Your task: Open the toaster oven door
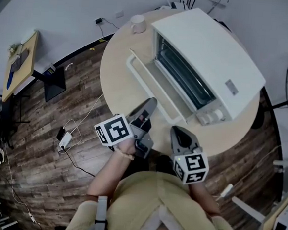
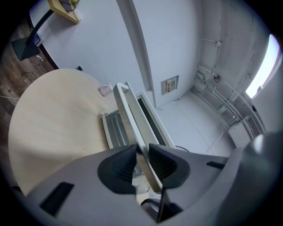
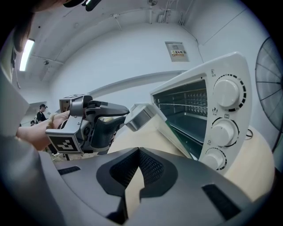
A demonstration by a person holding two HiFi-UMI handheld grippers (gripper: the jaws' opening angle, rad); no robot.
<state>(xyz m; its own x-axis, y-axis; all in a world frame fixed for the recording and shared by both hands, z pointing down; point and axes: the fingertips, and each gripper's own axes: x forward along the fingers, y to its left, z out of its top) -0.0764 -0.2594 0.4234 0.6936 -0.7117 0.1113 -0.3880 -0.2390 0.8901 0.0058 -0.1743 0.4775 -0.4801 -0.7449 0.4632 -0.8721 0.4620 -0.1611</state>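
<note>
white boxy toaster oven [image 1: 208, 57] on round beige table [image 1: 117, 92], glass door [image 1: 153, 88] well open, sloping down; left gripper [image 2: 142, 150] clamped on silver bar handle [image 2: 131, 112] to pull door down; right gripper [image 3: 138, 152] jaws together, empty, idle nearby

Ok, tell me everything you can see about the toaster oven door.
The toaster oven door is a white-framed glass pane, hinged along the bottom and swung down open, tilted with its outer edge above the round table. A long pale handle runs along that edge; the left gripper has its jaws closed on it.
</note>
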